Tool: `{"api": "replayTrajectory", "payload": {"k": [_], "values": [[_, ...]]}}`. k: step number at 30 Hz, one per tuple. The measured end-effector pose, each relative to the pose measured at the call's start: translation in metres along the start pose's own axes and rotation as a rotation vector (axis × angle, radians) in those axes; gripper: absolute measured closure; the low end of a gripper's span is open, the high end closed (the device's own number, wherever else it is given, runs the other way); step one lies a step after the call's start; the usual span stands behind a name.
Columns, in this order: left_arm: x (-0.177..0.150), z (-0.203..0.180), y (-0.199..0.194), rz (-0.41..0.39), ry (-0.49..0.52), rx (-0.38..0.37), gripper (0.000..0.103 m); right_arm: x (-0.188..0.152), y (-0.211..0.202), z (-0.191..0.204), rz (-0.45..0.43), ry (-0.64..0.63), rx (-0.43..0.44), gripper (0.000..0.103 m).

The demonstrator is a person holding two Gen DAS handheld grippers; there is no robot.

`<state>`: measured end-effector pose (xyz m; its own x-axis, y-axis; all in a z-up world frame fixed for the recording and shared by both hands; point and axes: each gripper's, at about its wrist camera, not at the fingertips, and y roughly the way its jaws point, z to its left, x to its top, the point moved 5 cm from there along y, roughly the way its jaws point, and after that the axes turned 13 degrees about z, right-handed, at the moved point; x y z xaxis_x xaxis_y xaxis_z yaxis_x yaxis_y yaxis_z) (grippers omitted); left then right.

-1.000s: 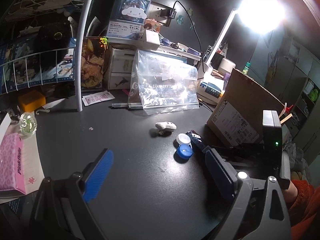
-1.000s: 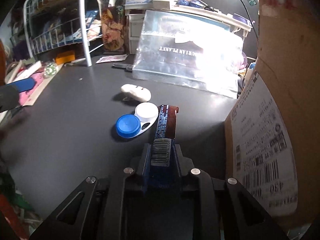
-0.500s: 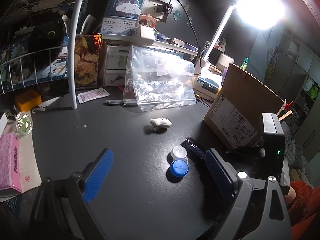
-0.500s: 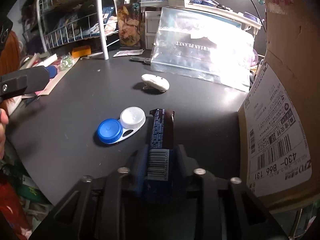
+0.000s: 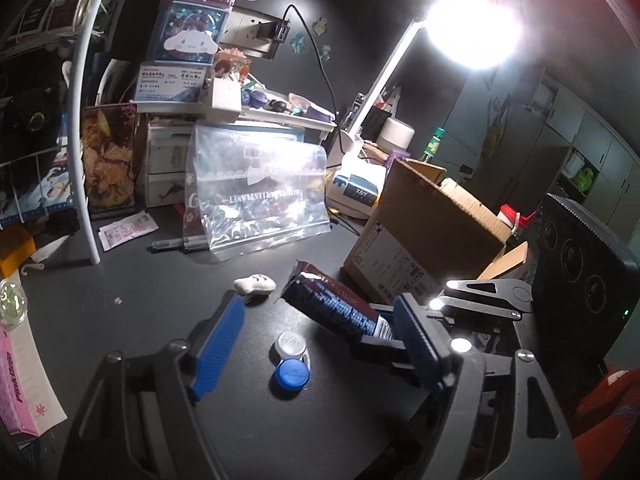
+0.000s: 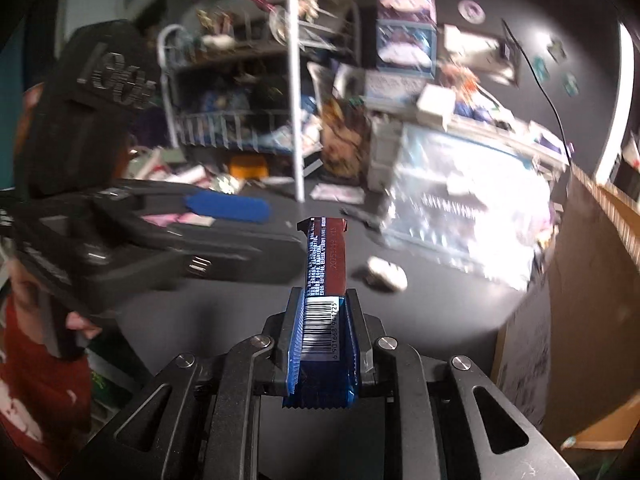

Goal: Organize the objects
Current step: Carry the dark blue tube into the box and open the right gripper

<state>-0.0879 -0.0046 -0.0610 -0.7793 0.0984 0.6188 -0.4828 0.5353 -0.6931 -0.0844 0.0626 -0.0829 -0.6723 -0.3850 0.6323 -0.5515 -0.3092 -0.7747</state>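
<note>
My right gripper [image 6: 323, 320] is shut on a long blue and brown snack bar [image 6: 325, 264] and holds it lifted above the dark desk; the bar also shows in the left wrist view [image 5: 336, 308]. My left gripper [image 5: 320, 336] is open and empty, with a contact lens case [image 5: 292, 362] with one white and one blue cap on the desk between its fingers. A small white figurine [image 5: 255, 285] lies just beyond. The left gripper's blue pad [image 6: 226, 207] shows at the left of the right wrist view.
An open cardboard box [image 5: 424, 236] stands at the right. A clear zip bag [image 5: 256, 200] leans on white drawers at the back, with a pen [image 5: 180, 245] in front. A wire rack post [image 5: 82, 152] and a pink tissue pack [image 5: 12, 384] are at the left. A lamp [image 5: 472, 28] glares.
My right gripper has lifted the snack bar off the desk and swung it left and up. My left gripper has moved forward over the lens case.
</note>
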Motion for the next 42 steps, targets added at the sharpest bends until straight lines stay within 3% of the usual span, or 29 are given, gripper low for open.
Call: {"api": "replayTrajectory", "payload": {"k": [2,5,12,18,25,30,37,39,40,41,42], "values": [[0.010,-0.004,-0.007,-0.012,0.003,-0.022,0.046,0.011,-0.012,0.007,-0.023,-0.037,0.022,0.089],[0.026,-0.011,-0.017,-0.030,0.015,-0.045,0.055,0.026,-0.028,0.012,-0.051,-0.084,0.033,0.089],[0.069,-0.044,-0.025,-0.030,0.093,-0.048,0.063,0.049,-0.063,-0.011,-0.098,-0.079,0.030,0.089],[0.112,-0.085,0.002,0.035,0.175,-0.052,0.063,0.053,-0.090,-0.056,-0.115,-0.026,-0.013,0.089],[0.151,-0.127,0.065,0.181,0.228,-0.063,0.064,0.038,-0.103,-0.126,-0.038,0.095,-0.037,0.089],[0.161,-0.149,0.108,0.284,0.249,-0.061,0.064,0.021,-0.102,-0.169,0.036,0.175,-0.038,0.089],[0.163,-0.162,0.140,0.379,0.267,-0.020,0.064,0.004,-0.091,-0.196,0.143,0.207,-0.065,0.089],[0.162,-0.164,0.142,0.382,0.272,-0.006,0.059,0.002,-0.087,-0.198,0.169,0.205,-0.072,0.089],[0.162,-0.164,0.142,0.378,0.275,0.005,0.045,0.000,-0.086,-0.198,0.185,0.204,-0.077,0.088],[0.163,-0.166,0.141,0.369,0.280,0.006,0.033,-0.001,-0.084,-0.198,0.202,0.201,-0.087,0.080],[0.163,-0.167,0.138,0.363,0.284,-0.013,0.030,-0.001,-0.083,-0.199,0.208,0.199,-0.100,0.067]]}}
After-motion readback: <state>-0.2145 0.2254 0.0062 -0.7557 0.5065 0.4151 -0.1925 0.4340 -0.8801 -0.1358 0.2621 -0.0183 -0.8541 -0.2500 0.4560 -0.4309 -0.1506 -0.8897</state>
